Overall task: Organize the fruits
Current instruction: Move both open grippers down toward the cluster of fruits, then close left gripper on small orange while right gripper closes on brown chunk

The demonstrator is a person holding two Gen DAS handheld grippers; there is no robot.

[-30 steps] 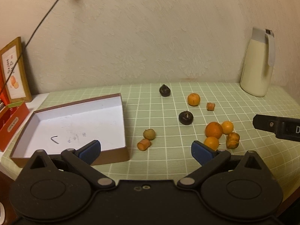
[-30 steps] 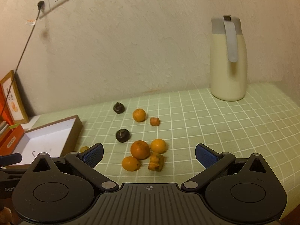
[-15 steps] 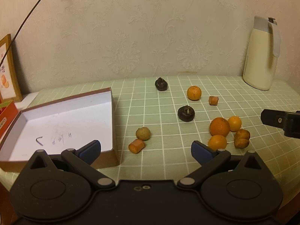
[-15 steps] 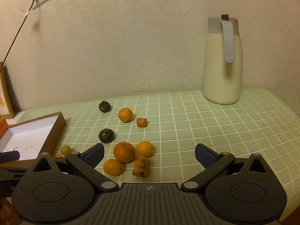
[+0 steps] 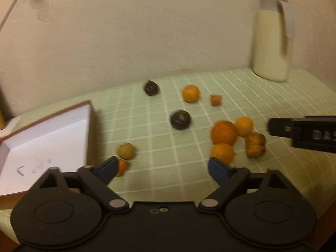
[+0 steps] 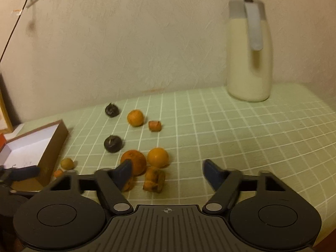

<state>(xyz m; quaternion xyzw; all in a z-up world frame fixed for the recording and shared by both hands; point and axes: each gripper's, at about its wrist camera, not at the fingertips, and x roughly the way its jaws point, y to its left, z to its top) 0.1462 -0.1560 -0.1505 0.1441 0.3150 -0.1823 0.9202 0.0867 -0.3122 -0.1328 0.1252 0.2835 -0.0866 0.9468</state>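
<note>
Nothing looks sorted yet: the shallow white cardboard box (image 5: 48, 134) lies empty at the counter's left edge while the scattered orange and dark round fruits (image 6: 134, 161) sit on the green checked cloth, both the left tool (image 5: 160, 166) and right tool (image 6: 167, 171) closing, gripping nothing.

Left gripper (image 5: 161, 168), jaws closing on nothing, above blurred, perhaps citrus, fruits (image 5: 224, 132) beside an open box (image 5: 89, 130).
</note>
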